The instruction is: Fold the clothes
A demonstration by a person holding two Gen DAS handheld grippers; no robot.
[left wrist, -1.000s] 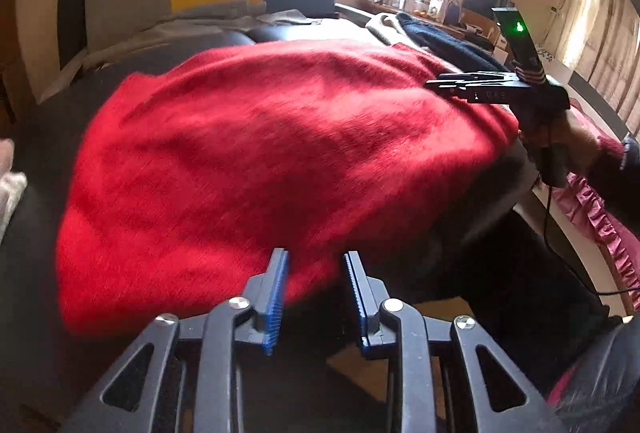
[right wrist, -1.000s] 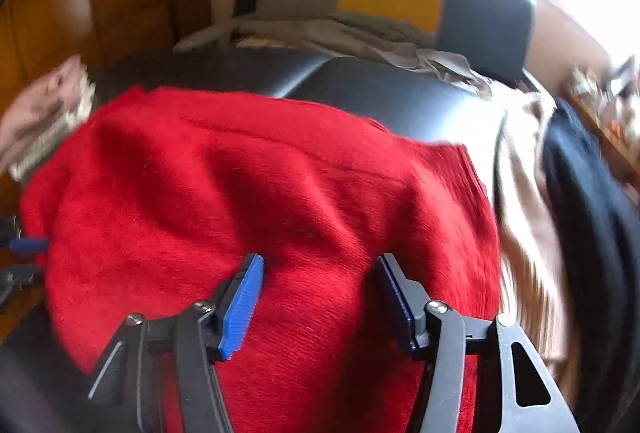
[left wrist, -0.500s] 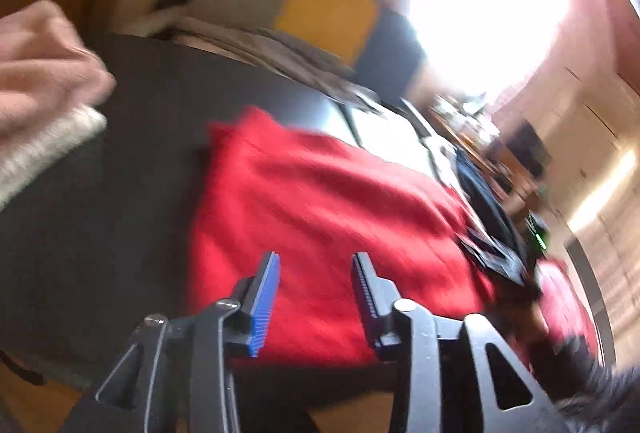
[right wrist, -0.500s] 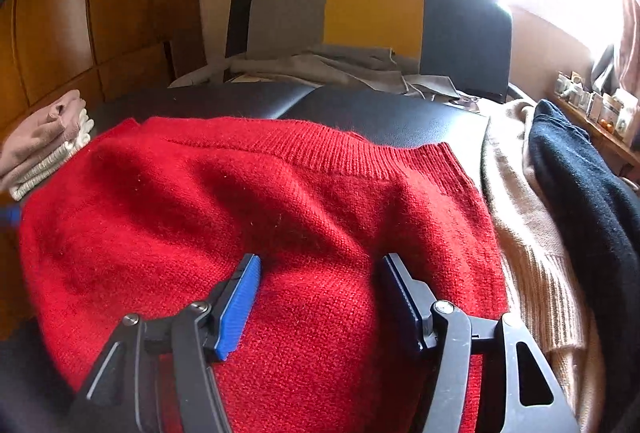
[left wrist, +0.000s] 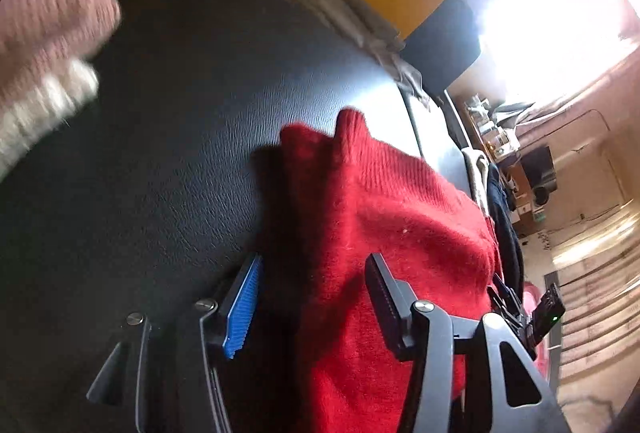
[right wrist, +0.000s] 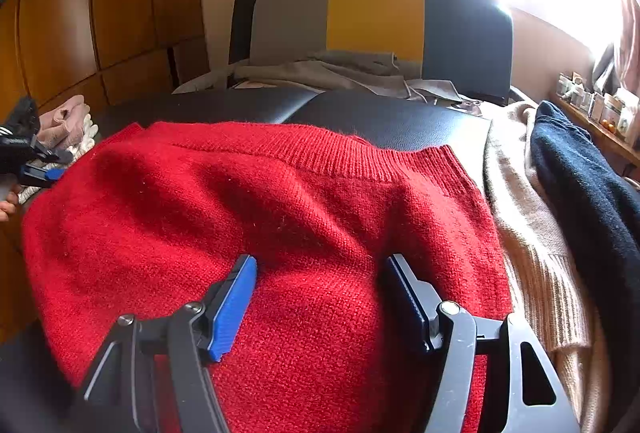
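Two grippers are shown over a red sweater [right wrist: 260,217] spread on a black cushion [left wrist: 168,137]. Left gripper [left wrist: 310,307] and right gripper [right wrist: 320,297] have just been opening; sweater fabric lies between the parted jaws, ungripped.

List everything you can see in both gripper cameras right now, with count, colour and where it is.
Sweater: one, red, spread on the black surface, under both grippers.
Padded surface: one, black, beneath the sweater.
Folded knitwear: a small stack, pink on cream, left edge of the surface.
Beige knit: one, right of the sweater.
Dark navy garment: one, right of the beige knit.
Chair back: one, grey, yellow and dark panels, behind the surface.
Grey cloth: a crumpled heap, below the chair back.
Wooden panelling: brown, far left.
Left gripper: black with a blue pad, open over the sweater's left edge.
Right gripper: same make, open over the sweater.
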